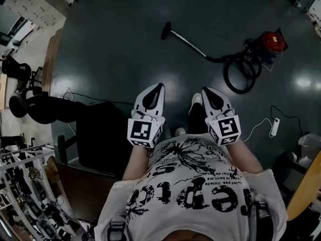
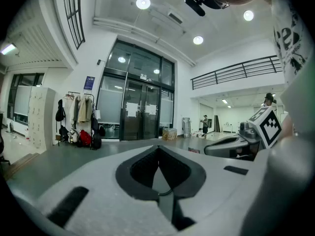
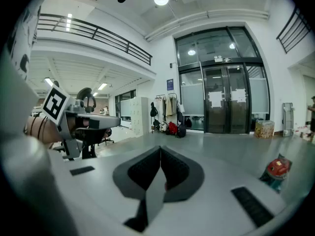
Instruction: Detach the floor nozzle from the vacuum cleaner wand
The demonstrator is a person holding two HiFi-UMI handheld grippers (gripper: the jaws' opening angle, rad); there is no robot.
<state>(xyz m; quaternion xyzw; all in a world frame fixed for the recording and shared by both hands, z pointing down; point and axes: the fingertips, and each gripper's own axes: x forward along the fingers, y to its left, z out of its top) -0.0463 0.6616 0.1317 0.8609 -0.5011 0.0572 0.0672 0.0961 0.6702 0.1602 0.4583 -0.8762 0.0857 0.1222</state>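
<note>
Ahead on floor: floor nozzle on wand, canister | left tongs, right tongs closed, empty | power strip at right

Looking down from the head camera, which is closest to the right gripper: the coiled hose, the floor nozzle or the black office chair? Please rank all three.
1. Coiled hose: on the floor just ahead and to the right of the right gripper.
2. Floor nozzle: farther ahead, off to the left.
3. Black office chair: far away at the left edge.
</note>
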